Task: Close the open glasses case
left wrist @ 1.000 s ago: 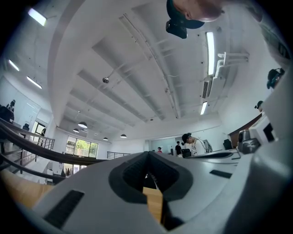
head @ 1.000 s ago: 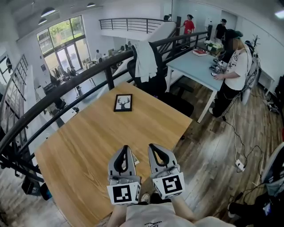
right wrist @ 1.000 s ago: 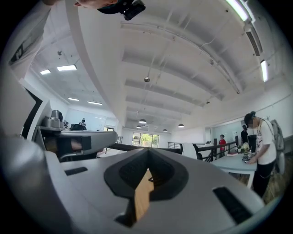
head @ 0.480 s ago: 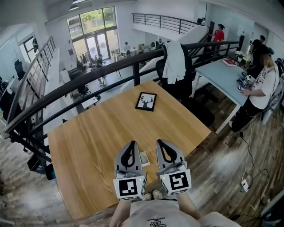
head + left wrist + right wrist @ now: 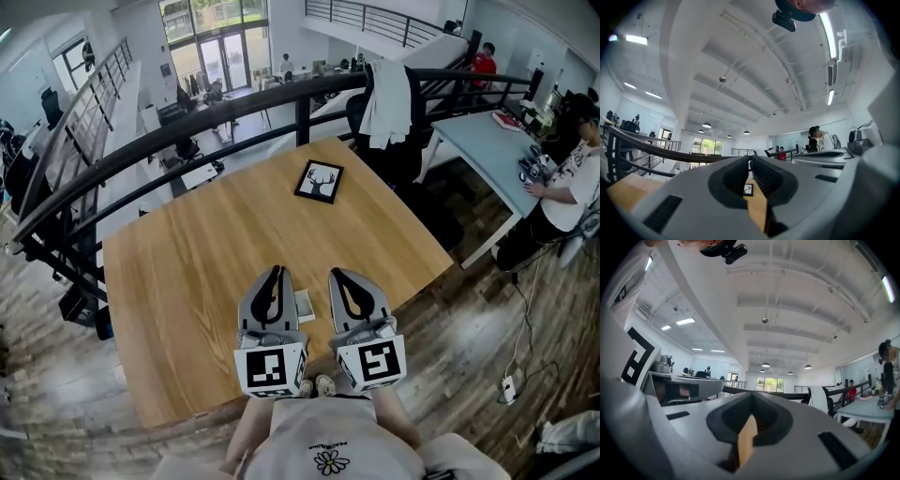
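No glasses case shows in any view. My left gripper (image 5: 275, 271) and right gripper (image 5: 338, 275) hover side by side over the near part of the wooden table (image 5: 187, 253), both pointing away from me and roughly level. Each pair of jaws meets at the tips with nothing between them. In the left gripper view the left gripper (image 5: 750, 159) frames a strip of table. The right gripper (image 5: 751, 395) shows closed in its own view too. A small white flat thing (image 5: 306, 305) lies on the table between the two grippers, partly hidden.
A black-framed deer picture (image 5: 319, 181) lies at the table's far side. A dark railing (image 5: 187, 131) with a white garment (image 5: 389, 89) hung on it runs behind the table. To the right stand a light blue desk (image 5: 487, 150) and a person (image 5: 567, 192).
The head view has swung, so the table and the deer picture now sit farther right and higher. Both grippers stay shut and side by side, shifted slightly right.
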`<state>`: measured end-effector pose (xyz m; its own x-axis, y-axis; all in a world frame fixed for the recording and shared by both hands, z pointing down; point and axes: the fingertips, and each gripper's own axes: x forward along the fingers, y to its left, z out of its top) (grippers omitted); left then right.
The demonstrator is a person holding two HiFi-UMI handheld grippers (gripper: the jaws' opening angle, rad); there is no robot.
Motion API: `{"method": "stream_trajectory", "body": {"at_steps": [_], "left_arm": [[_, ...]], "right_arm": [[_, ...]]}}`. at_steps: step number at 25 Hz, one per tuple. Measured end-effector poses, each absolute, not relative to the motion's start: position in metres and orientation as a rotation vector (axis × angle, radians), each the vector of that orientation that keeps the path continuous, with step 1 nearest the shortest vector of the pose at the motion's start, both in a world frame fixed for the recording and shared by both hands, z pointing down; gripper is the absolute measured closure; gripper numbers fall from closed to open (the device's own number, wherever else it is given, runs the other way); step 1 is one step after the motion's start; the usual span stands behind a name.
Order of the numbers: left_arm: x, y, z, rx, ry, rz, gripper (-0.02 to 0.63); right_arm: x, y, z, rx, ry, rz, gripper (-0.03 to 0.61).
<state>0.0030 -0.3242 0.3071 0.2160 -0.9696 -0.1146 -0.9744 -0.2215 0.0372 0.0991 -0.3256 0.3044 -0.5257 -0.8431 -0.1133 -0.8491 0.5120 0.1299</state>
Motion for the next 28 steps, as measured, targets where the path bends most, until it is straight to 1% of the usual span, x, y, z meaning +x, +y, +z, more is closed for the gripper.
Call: {"method": "stream_trajectory", "body": {"at_steps": [1, 3, 4, 7, 9, 13, 16, 21, 25, 28], "left_arm": [[0.003, -0.325, 0.31, -2.426, 1.935, 0.165, 0.59], [0.002, -0.328, 0.317, -2.45, 1.935, 0.143, 0.56], [0.002, -0.331, 0.32, -2.465, 1.93, 0.146, 0.538], [-0.001, -0.337, 0.326, -2.522, 1.916, 0.198, 0.446], [-0.005, -0.343, 0.332, -2.547, 1.933, 0.202, 0.413], [-0.009, -0.352, 0.363, -2.552, 1.993, 0.08, 0.413], [-0.008, -0.357, 0.392, -2.569, 2.011, -0.015, 0.383], [-0.001, -0.364, 0.445, -2.669, 2.038, -0.139, 0.368], [0.0, -0.369, 0.496, -2.758, 2.065, -0.31, 0.37], [-0.006, -0.37, 0.522, -2.822, 2.136, -0.318, 0.37]], "right_arm": [[0.098, -0.325, 0.306, -1.505, 2.707, 0.259, 0.572], [0.097, -0.323, 0.307, -1.489, 2.714, 0.252, 0.572], [0.096, -0.323, 0.307, -1.482, 2.716, 0.25, 0.572], [0.094, -0.323, 0.307, -1.47, 2.727, 0.252, 0.572], [0.093, -0.324, 0.309, -1.469, 2.738, 0.246, 0.572], [0.095, -0.324, 0.322, -1.482, 2.767, 0.202, 0.572], [0.1, -0.326, 0.331, -1.508, 2.779, 0.182, 0.572], [0.108, -0.328, 0.346, -1.551, 2.79, 0.141, 0.572], [0.108, -0.328, 0.354, -1.559, 2.819, 0.143, 0.572], [0.111, -0.328, 0.355, -1.558, 2.837, 0.144, 0.572]]}}
